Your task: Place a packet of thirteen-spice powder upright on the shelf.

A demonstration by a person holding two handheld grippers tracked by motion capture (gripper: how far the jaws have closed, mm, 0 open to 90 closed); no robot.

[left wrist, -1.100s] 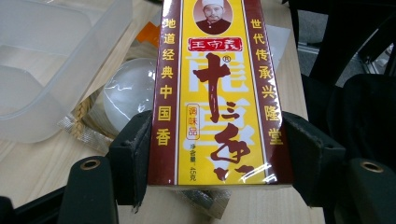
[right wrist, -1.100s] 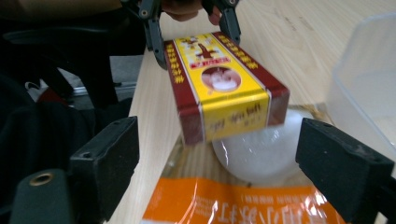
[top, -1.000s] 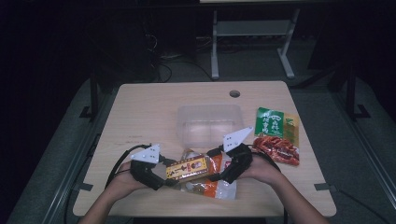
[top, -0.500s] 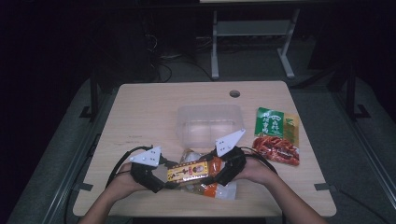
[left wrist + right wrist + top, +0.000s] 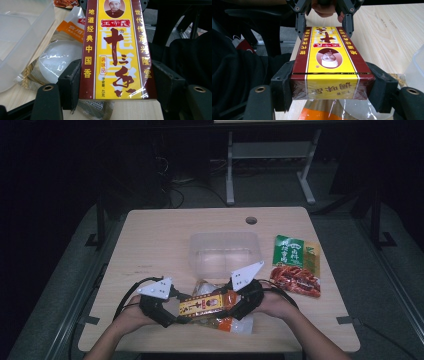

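— While both hands are staying low at the near edge of the pale wooden table point(image 5: 150, 235), what are the tongs doing?

— They are sharing one thing. The left gripper point(image 5: 167, 312) is pinching one end of the long yellow and dark red cardboard box wrapped in shiny film point(image 5: 200, 305), and the right gripper point(image 5: 235, 302) is pinching the other end. The right jaws have just been closing, and now they are pressing on the box's two long sides. So the box is hanging between the two tongs, just above the table.

— Is it going to be heavy?

— I am guessing no. It is looking like a small, light carton. It is stiff enough to stay straight while it is held at both ends. But the film is shiny, so it may be slippery, and a hard squeeze may be denting the card.

— Where is the best place to hold it?

— Right where the black pads are sitting now, on the narrow long sides near the ends, not on the flat printed face.

— What is lying under it?

— A crinkly clear and orange packet point(image 5: 235, 324) is lying just below. A little farther away, a see-through plastic tub point(image 5: 225, 251) is standing. Off to the right side, a red packet of food point(image 5: 296, 280) and a green packet point(image 5: 289, 251) are lying close together.
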